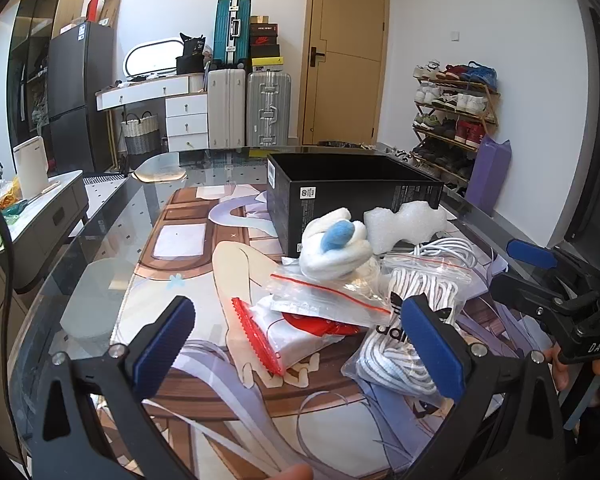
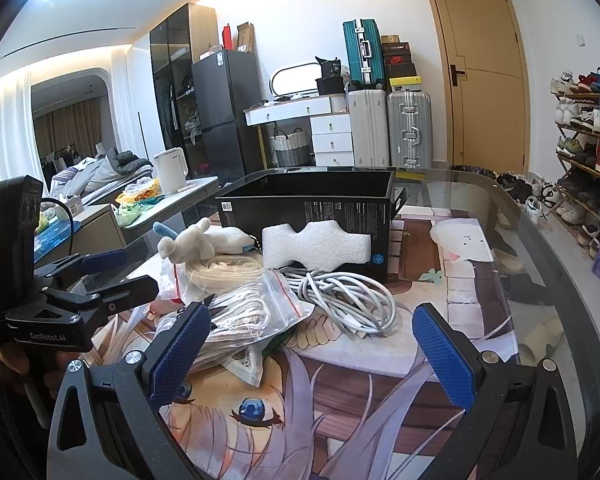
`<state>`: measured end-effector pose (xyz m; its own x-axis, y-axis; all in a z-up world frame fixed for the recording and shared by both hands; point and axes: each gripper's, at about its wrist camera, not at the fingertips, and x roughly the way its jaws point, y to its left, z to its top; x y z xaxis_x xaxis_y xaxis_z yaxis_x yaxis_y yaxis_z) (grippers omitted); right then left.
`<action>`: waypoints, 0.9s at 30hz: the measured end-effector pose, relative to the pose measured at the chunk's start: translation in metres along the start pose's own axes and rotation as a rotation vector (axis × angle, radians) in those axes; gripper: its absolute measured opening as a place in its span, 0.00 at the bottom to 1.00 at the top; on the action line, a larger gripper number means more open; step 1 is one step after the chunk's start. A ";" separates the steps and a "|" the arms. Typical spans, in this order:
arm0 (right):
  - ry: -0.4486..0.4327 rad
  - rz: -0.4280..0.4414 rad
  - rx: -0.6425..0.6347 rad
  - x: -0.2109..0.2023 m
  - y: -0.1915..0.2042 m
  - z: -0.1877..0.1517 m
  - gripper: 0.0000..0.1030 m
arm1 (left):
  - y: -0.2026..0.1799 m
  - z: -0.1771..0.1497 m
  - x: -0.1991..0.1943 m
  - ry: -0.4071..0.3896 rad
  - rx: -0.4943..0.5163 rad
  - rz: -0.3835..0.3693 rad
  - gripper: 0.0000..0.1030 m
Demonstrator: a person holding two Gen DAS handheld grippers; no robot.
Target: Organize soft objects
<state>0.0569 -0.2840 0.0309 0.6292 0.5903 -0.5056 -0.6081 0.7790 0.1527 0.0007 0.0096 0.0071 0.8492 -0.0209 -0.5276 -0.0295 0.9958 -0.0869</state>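
A pile of soft things lies on the printed mat in front of an open black box [image 1: 352,196] [image 2: 312,208]. It holds a white plush toy with a blue patch [image 1: 334,244] [image 2: 200,242], a white foam piece [image 1: 404,222] [image 2: 316,246], a coiled white cable [image 1: 448,250] [image 2: 340,300], zip bags of white laces [image 1: 412,320] [image 2: 240,312] and a red-edged bag [image 1: 260,336]. My left gripper [image 1: 300,344] is open and empty, just short of the bags. My right gripper [image 2: 312,356] is open and empty, near the cable.
The glass table [image 1: 100,240] [image 2: 548,264] curves away at both sides. A low cabinet with a white kettle [image 1: 30,168] stands to the left. Suitcases [image 1: 252,108], a door and a shoe rack [image 1: 452,120] line the far wall.
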 end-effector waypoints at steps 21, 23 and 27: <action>-0.001 0.017 0.001 -0.001 0.001 -0.002 1.00 | 0.009 0.007 -0.004 -0.010 -0.017 -0.001 1.00; -0.001 0.016 0.001 -0.001 0.001 -0.002 1.00 | 0.008 0.006 -0.004 -0.010 -0.016 -0.005 1.00; 0.001 0.015 -0.003 -0.001 0.001 -0.002 1.00 | 0.007 0.006 -0.005 -0.012 -0.010 -0.006 1.00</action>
<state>0.0543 -0.2841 0.0304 0.6196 0.6017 -0.5040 -0.6188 0.7695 0.1580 -0.0004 0.0169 0.0142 0.8559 -0.0260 -0.5165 -0.0291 0.9947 -0.0983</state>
